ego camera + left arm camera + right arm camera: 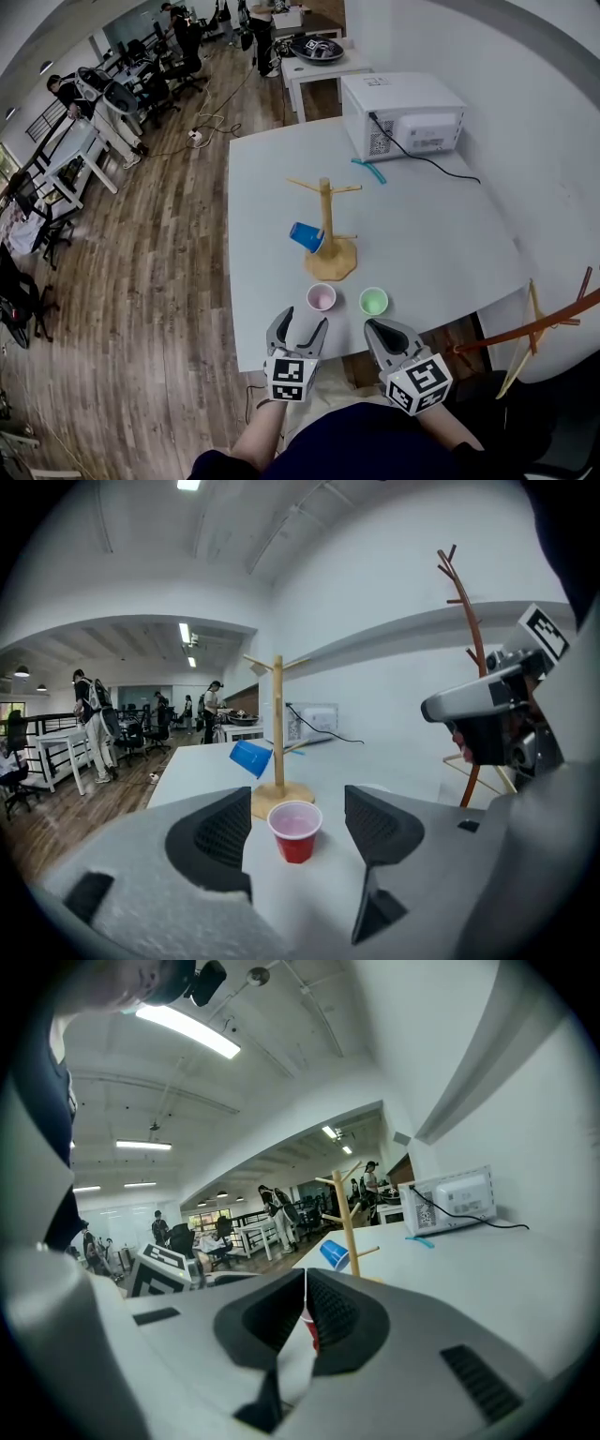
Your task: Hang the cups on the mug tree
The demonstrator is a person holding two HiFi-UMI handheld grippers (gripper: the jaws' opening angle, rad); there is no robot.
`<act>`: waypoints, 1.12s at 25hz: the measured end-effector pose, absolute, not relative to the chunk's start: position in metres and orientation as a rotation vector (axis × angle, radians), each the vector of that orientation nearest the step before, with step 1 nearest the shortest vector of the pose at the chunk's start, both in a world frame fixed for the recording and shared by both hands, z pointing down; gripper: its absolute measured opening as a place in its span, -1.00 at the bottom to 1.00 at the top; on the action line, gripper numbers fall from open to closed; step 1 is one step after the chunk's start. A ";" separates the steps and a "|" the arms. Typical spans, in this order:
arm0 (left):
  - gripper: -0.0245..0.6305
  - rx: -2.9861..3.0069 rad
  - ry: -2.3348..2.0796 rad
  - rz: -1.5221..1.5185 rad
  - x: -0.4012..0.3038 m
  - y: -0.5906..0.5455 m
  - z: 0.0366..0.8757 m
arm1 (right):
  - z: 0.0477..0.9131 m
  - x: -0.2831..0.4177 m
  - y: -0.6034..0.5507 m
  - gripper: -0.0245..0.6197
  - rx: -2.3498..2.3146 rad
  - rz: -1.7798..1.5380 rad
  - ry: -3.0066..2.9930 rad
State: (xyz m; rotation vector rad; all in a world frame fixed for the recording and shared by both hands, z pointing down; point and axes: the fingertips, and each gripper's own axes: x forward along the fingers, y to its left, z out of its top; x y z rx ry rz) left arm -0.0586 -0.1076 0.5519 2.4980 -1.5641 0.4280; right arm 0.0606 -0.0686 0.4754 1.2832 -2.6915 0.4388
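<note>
I read the white table (272,178) as the work surface; the wooden mug tree (325,208) stands upright near its middle, with a blue cup (307,236) hung tilted on a low peg; my left gripper (300,324) has its jaws spread and grips nothing; my right gripper (382,329) is clenched empty; the red cup (295,834) stands upright just ahead of the left jaws, untouched; the green cup (373,301) stands beside it.

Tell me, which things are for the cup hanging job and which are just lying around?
For the job: mug tree, blue cup already hanging on it, red cup, green cup.
Just lying about: microwave, its black cable, teal strip beside it.
</note>
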 end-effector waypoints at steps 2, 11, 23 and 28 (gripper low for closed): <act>0.02 2.494 -1.524 0.466 -0.055 -0.109 0.567 | 0.476 0.062 -0.073 -0.83 1.292 0.437 -2.686; 0.12 2.442 -1.403 0.558 -0.046 -0.124 0.616 | 0.479 0.070 -0.087 -0.83 1.327 0.439 -2.653; 0.13 2.343 -1.296 0.652 -0.041 -0.148 0.667 | 0.487 0.076 -0.102 -0.83 1.355 0.451 -2.602; 0.13 2.336 -1.259 0.685 -0.037 -0.157 0.680 | 0.490 0.078 -0.108 -0.83 1.371 0.448 -2.589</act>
